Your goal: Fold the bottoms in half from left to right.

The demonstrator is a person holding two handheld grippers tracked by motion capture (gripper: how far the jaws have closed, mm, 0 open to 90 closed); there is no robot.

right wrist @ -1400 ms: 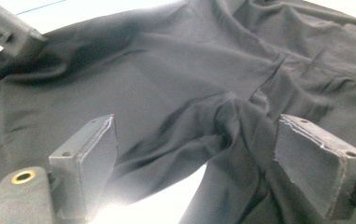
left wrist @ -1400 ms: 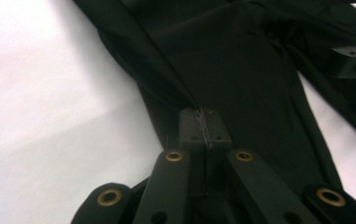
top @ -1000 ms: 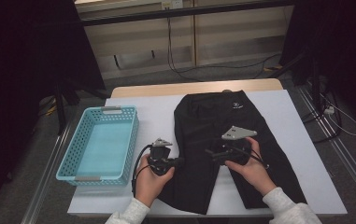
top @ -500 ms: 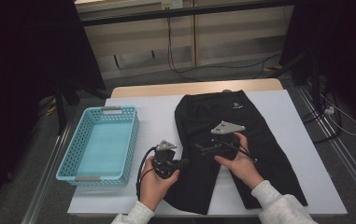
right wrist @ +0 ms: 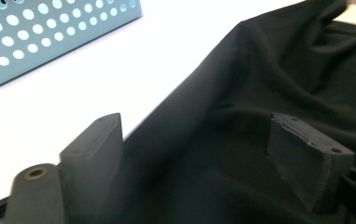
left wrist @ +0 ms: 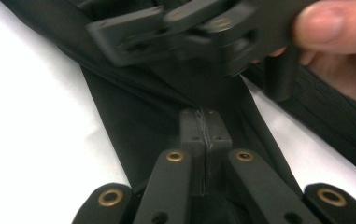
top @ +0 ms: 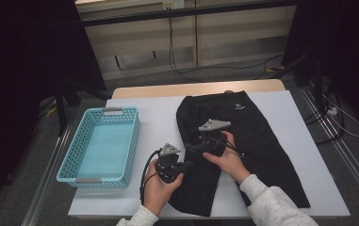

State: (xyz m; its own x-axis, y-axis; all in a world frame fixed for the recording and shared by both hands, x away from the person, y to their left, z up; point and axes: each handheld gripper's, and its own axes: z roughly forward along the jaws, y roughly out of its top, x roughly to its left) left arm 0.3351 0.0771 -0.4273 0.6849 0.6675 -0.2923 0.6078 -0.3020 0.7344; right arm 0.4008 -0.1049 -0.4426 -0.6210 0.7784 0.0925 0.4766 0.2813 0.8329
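Logo: small white mark (top: 237, 106) near the far end of the black trousers (top: 262, 141); I can't read any lettering in it from the high view.
Other writing: none I can read anywhere on the counter (top: 158, 117).
Basket: light-blue perforated basket (top: 126, 147) at the left of the counter, well apart from the trousers; I see only its bare floor inside.
Trousers: lie flat along the middle-right of the white counter, one leg end reaching the near edge.
Left tongs: left tongs (left wrist: 205, 128) clenched, pads pressed together with a fold of the trousers' near-left edge pinched between them, as the left gripper view shows.
Right tongs: right tongs (right wrist: 199, 140) released, jaws apart over the black cloth, which lies between them without being pressed; they've just been narrowing.
Spacing: I see the right tongs just beside and above the left ones, over the same leg.
Hands: both come in from the near edge, sleeves light grey.
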